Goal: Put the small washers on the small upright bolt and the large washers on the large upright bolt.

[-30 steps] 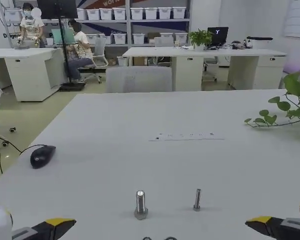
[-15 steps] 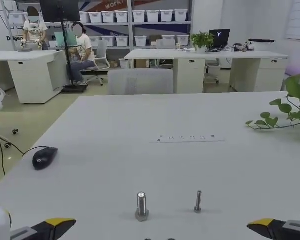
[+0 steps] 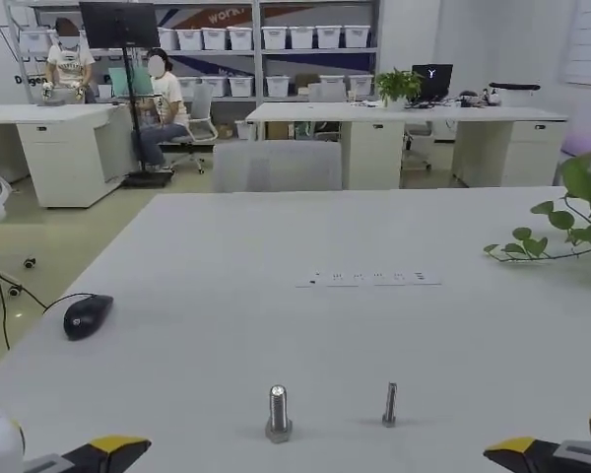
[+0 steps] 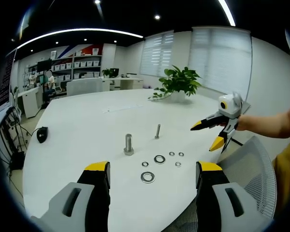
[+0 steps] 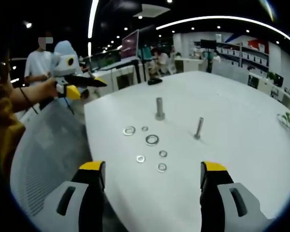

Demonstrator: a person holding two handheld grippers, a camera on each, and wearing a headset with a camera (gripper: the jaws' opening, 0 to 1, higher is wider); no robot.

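White surface (image 3: 276,246), loose washers (image 4: 159,159) lying flat, left tongs (image 4: 153,166) and right tongs (image 5: 152,166) gaping empty; thin washers may skid away when pinched.

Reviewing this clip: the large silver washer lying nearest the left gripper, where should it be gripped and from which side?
Probably by its outer rim, from straight above: the large silver washer lies flat on the white table, apart from the other washers, so open jaws could straddle it and pinch opposite edges.

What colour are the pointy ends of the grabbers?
Yellow, on both the left gripper and the right gripper; clearest in the left gripper view.
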